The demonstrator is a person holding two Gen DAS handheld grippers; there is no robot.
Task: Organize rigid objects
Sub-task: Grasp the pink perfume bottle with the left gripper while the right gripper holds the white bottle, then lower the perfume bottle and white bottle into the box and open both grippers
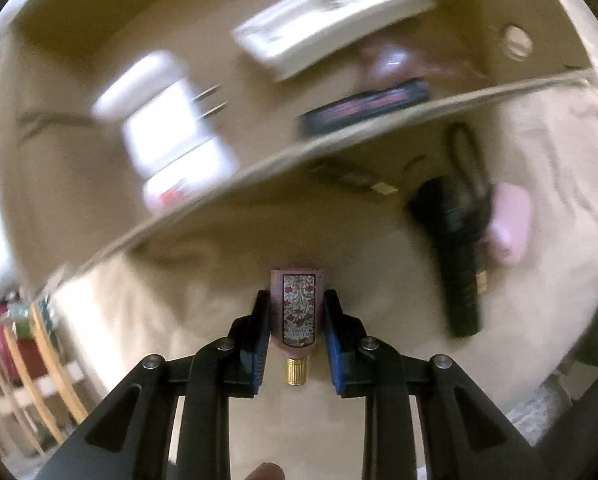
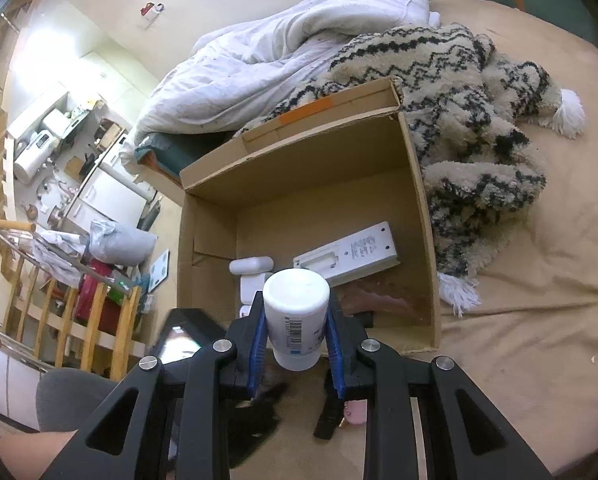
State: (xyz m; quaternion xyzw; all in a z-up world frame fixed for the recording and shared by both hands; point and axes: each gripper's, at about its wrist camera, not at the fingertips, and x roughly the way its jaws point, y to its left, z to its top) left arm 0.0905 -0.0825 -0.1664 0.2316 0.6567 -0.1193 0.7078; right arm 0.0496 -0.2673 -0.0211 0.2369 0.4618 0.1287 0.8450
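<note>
Perfume bottle (image 1: 298, 309) seemingly clamped, left view only.

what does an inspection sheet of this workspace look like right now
surface: tan bedsheet, wrinkled
job's things: cardboard box open, holding a white power strip, a white adapter and a dark flat case; black flashlight and pink item lie outside on the sheet
clutter: patterned shaggy blanket, white duvet
grippers: left gripper shut on small pink perfume bottle; right gripper shut on white tube
cables: black loop strap by the flashlight
surroundings: wooden railing, room below
</note>
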